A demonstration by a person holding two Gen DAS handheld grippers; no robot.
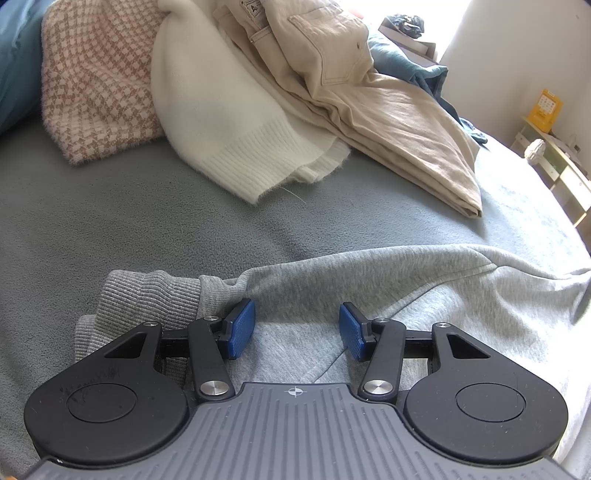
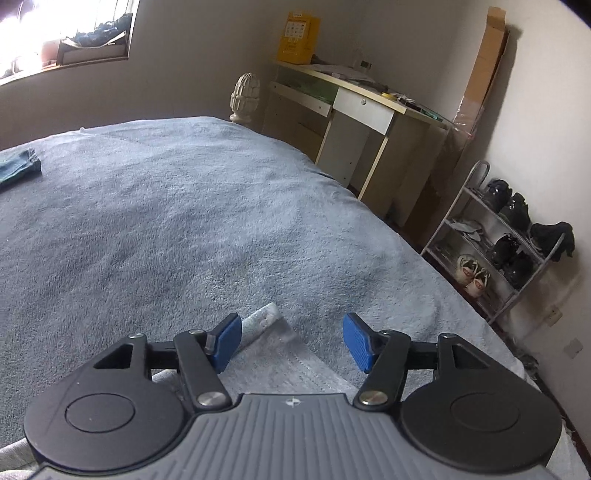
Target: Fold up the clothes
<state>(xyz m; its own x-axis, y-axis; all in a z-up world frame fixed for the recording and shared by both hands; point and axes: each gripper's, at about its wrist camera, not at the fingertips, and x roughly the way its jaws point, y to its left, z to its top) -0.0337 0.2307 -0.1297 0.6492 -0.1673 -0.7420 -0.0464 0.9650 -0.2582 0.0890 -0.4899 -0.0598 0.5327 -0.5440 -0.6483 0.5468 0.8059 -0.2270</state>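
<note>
I am making out no readable words: the care label [image 1: 252, 8] on the beige trousers [image 1: 369, 92] is showing only tiny print, and the yellow box [image 2: 297, 37] is showing blurred icons.

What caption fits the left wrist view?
Open left gripper over a grey sweatshirt, unfolded clothes piled beyond on the bed.
</note>
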